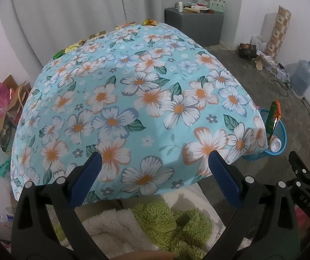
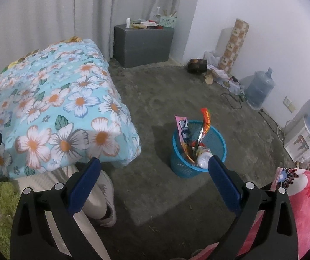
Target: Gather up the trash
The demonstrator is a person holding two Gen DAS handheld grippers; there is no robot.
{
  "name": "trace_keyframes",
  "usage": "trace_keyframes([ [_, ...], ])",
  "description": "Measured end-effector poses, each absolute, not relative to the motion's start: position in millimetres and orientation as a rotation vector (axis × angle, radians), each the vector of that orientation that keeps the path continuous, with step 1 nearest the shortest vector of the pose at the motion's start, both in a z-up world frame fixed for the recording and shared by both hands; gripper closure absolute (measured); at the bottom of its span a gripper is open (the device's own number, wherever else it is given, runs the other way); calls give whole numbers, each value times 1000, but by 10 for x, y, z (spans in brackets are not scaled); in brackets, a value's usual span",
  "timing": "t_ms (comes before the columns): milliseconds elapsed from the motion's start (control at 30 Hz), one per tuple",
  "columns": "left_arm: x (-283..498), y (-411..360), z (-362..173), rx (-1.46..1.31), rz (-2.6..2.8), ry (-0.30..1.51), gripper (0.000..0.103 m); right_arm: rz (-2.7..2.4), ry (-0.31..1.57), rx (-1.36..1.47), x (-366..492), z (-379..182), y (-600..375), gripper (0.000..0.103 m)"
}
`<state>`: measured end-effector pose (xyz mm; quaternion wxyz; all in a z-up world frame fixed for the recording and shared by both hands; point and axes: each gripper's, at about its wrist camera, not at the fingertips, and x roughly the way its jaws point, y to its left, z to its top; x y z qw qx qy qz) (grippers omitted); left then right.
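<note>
Left wrist view: the left gripper has its jaws spread wide, holding nothing, over the floral-covered counter. Wrappers lie along its far edge. Right gripper jaws also stand apart and empty above the floor, near the blue trash basket stuffed with snack wrappers.

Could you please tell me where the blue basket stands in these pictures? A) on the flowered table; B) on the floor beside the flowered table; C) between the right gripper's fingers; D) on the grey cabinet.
B: the basket stands on the bare floor just off the corner of the flowered table, with wrappers sticking out of it, and the right gripper is open and empty.
</note>
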<state>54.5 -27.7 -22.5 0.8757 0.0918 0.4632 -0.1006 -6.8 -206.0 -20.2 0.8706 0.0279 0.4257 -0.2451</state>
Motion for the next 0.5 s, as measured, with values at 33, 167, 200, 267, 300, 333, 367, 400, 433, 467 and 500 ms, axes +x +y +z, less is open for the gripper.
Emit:
trace_keyframes([
  [33,542,-283,-228,195,-210,966,9,-511,890,58,-67,-204,-2058,7],
  [167,530,-296,-226,203,-212,960,9,-512,890,59,-70,-209,-2051,7],
  [200,525,-297,-222,205,-213,958,9,-511,890,58,-69,-207,-2053,7],
  [267,521,-302,-212,208,-216,954,9,-512,890,57,-69,-204,-2055,7],
  [300,514,-307,-208,210,-217,952,9,-511,889,57,-70,-204,-2055,6],
  [333,511,-309,-203,212,-218,950,9,-511,889,57,-70,-203,-2059,6],
  [367,504,-313,-199,213,-220,947,9,-513,888,57,-69,-204,-2059,7],
  [400,498,-316,-197,215,-222,946,9,-515,888,58,-72,-206,-2059,7],
  [433,493,-320,-196,217,-224,946,9,-516,887,58,-73,-210,-2057,7],
  [467,489,-326,-196,219,-226,946,9,-518,887,60,-77,-214,-2054,7],
  [500,489,-330,-193,221,-228,945,9,-517,887,60,-79,-209,-2058,7],
])
